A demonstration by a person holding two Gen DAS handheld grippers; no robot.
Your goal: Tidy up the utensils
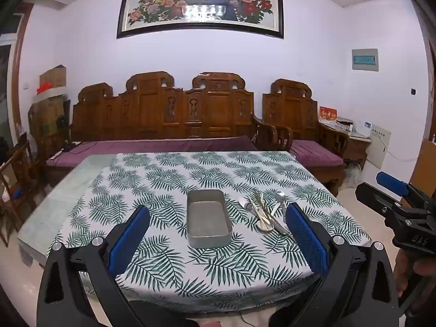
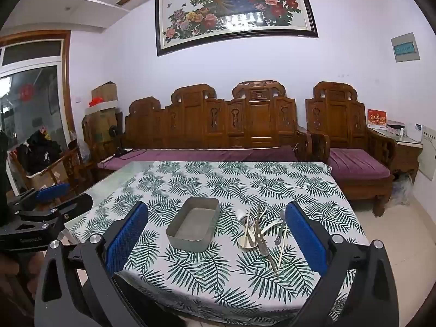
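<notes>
Grey metal tin (image 1: 209,219), empty, rectangular, sits mid-surface on the leaf-print cloth (image 1: 163,179). Utensils (image 1: 265,212) lie in a loose crossed pile just beside the tin at its 3 o'clock, not touching it: metal spoon (image 1: 280,196), pale chopsticks, a white spoon, darker metal pieces; exact count hard to tell. In the right wrist view the same pile (image 2: 261,230) sits at 3 o'clock of the tin (image 2: 194,224), one chopstick straying toward 4 o'clock. Cloth covers most of the surface (image 1: 54,212); bare glassy strip at 9 o'clock.

Left tongs (image 1: 218,242) spread wide, nothing between the blue pads, hovering at the near edge, 6 o'clock of the tin. Right tongs (image 2: 216,241) likewise wide and empty, same near edge; they show in the left view at 3 o'clock, off the surface.

Beyond, at 12 o'clock: carved wooden sofa (image 1: 174,114) with purple cushion, matching armchair (image 1: 299,120) at 1 o'clock, framed peacock picture (image 1: 201,2) on the wall above.
</notes>
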